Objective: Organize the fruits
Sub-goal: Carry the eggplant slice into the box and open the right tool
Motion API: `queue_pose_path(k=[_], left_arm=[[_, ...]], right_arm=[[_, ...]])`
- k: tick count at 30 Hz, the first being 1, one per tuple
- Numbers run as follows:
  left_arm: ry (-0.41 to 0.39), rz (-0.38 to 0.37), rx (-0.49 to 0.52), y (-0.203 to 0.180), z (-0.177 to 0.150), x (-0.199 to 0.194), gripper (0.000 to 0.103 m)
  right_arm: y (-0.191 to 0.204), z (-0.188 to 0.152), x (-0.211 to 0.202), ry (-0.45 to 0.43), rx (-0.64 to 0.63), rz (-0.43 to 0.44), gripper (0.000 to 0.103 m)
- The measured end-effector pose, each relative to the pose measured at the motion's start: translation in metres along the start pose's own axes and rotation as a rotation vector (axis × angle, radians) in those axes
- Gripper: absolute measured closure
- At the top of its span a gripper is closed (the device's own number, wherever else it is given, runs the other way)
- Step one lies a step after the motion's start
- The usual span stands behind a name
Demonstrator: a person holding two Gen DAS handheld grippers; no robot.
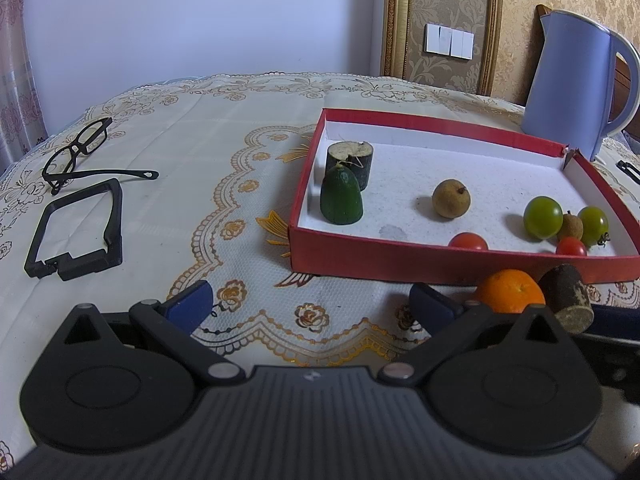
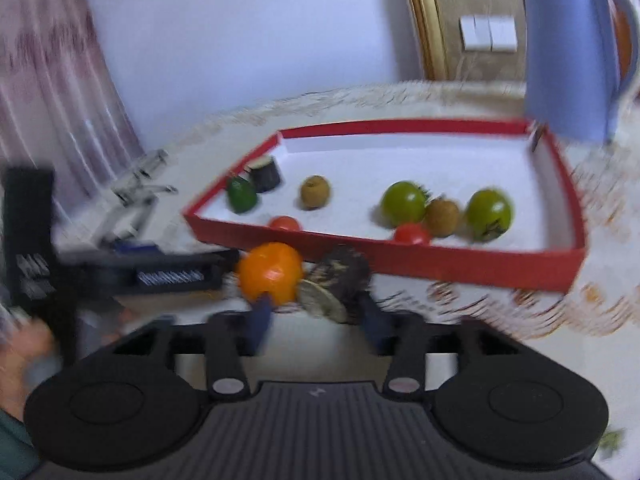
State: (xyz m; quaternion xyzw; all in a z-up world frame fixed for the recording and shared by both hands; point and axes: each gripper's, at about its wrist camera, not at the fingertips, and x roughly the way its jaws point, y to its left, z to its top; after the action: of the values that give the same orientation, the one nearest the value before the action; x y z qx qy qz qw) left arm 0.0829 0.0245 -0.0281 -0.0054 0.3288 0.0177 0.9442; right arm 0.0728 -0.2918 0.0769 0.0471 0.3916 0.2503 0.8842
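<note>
Orange and smooth-skinned, the round orange (image 1: pixel 511 290) sat on the tablecloth (image 1: pixel 224 168) just outside the near wall of the red box (image 1: pixel 400 258), touching a dark cut cucumber piece (image 1: pixel 568 298). The right gripper (image 2: pixel 316 320) stood partly open before both, its picture blurred; whether its pads touched them was unclear. The left gripper (image 1: pixel 310 300) gaped wide and empty.

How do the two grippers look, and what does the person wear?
Both grippers, left gripper and right gripper, have a black ribbed body with a small white logo, two round black discs, silver pivot pins and black arms ending in dark blue fingers. A teal sleeve shows at the lower left.
</note>
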Motion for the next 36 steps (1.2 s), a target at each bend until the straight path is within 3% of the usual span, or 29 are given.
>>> queue_pose_path(k=[7,8,10,19,23,26,36], left_arm=[[0.000,0.000,0.000,0.000,0.000,0.000,0.000],[0.000,0.000,0.000,0.000,0.000,0.000,0.000],[0.000,0.000,0.000,0.000,0.000,0.000,0.000],[0.000,0.000,0.000,0.000,0.000,0.000,0.000],[0.000,0.000,0.000,0.000,0.000,0.000,0.000],[0.000,0.000,0.000,0.000,0.000,0.000,0.000],[0.000,0.000,0.000,0.000,0.000,0.000,0.000]], right_arm=[[-0.011,0.005,0.007,-0.030,0.058,-0.043,0.034],[-0.010,0.006,0.008,-0.031,0.056,-0.042,0.040],[-0.012,0.007,0.009,-0.028,0.082,0.017,0.065],[0.003,-0.002,-0.012,-0.093,-0.018,-0.021,0.066],[0.012,0.002,-0.033,-0.199,-0.116,-0.114,0.066],[0.006,0.017,-0.035,-0.232,-0.135,-0.180,0.066],[-0.031,0.063,0.017,-0.215,-0.176,-0.427,0.065]])
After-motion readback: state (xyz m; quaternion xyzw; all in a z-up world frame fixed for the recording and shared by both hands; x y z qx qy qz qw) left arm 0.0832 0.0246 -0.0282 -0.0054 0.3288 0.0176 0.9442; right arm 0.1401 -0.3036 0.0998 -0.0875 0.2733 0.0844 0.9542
